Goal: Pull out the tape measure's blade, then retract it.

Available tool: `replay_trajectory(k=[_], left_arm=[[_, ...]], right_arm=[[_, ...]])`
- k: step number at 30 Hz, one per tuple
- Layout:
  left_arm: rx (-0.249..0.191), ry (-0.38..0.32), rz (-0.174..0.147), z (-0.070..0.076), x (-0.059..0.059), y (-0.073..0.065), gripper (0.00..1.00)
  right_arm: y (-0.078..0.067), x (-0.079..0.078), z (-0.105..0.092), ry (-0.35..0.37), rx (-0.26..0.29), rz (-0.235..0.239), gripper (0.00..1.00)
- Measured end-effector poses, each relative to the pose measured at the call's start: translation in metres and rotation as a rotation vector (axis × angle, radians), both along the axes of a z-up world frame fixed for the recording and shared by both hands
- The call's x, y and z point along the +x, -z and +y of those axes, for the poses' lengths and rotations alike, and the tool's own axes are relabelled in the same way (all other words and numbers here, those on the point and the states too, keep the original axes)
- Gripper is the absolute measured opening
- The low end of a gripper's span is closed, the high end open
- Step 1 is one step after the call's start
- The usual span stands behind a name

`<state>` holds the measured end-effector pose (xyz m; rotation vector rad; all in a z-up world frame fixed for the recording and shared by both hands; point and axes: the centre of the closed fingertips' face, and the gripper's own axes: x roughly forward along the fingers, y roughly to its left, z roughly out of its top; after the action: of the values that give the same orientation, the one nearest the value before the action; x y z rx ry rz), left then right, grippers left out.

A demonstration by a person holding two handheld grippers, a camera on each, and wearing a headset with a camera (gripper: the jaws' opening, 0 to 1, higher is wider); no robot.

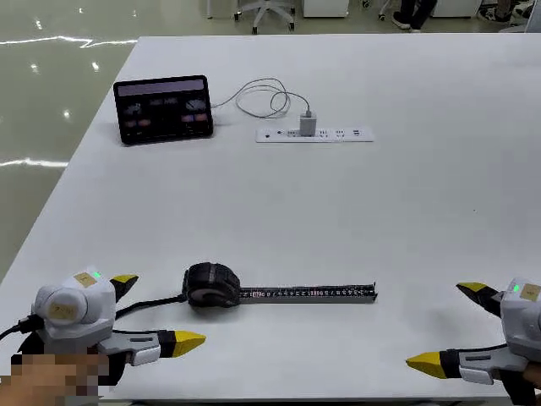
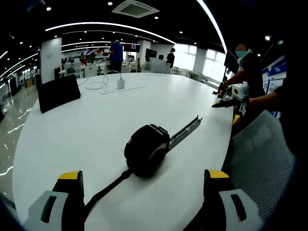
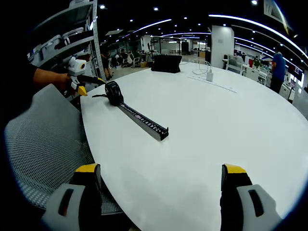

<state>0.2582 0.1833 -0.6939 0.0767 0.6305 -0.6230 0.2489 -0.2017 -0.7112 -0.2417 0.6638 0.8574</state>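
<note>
Head view looks down; both gripper views, low, probably opposed, share the tape measure

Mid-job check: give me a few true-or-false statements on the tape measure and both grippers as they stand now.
1. The black round tape measure has its blade pulled out along the white table. True.
2. The left gripper is shut on the tape measure. False: it is open, and the tape measure lies apart, just ahead of it.
3. The right gripper is open and holds nothing. True.
4. The blade's tip touches the white power strip. False: the strip lies well apart, farther back on the table beside the dark tablet.
</note>
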Motion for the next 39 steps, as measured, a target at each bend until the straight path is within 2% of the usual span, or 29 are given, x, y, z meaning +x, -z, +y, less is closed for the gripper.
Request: replay_trajectory(k=[3,8,11,13,15,18,21,30,34,37,39], left_arm=[[0.009,-0.003,-0.01,0.005,-0.003,-0.002,1.0],[0.022,0.019,-0.009,0.004,-0.013,-0.004,1.0],[0.003,0.005,-0.007,0.009,-0.015,-0.005,1.0],[0.007,0.003,-0.008,0.011,-0.017,-0.004,1.0],[0.008,0.002,-0.033,0.011,-0.016,-0.008,1.0],[-0.007,-0.002,-0.018,0.013,-0.016,-0.006,1.0],[0.013,0.002,-0.006,0.016,-0.019,-0.003,1.0],[0.021,0.003,-0.016,0.017,-0.014,-0.007,1.0],[0.044,-0.006,-0.007,0.017,-0.012,-0.003,1.0],[0.029,-0.006,-0.001,0.016,-0.013,-0.004,1.0],[0.043,-0.007,0.002,0.017,-0.013,-0.001,1.0]], right_arm=[[0.001,-0.007,-0.008,-0.01,-0.011,0.004,1.0],[-0.004,-0.012,-0.019,0.015,-0.005,-0.002,0.99],[-0.004,-0.012,-0.024,0.02,-0.012,-0.004,0.98],[-0.005,-0.012,-0.024,0.017,-0.015,-0.005,0.97],[-0.007,-0.012,-0.023,0.015,-0.017,-0.009,0.98],[-0.011,-0.01,-0.023,0.015,-0.019,-0.021,1.0],[-0.017,-0.01,-0.021,0.013,-0.012,-0.021,1.0],[-0.016,-0.015,-0.016,-0.004,-0.027,-0.008,1.0],[-0.016,-0.014,-0.019,-0.006,-0.034,-0.018,1.0],[-0.016,-0.015,-0.021,-0.006,-0.039,-0.011,1.0],[-0.018,-0.014,-0.023,0.002,-0.037,-0.013,1.0]])
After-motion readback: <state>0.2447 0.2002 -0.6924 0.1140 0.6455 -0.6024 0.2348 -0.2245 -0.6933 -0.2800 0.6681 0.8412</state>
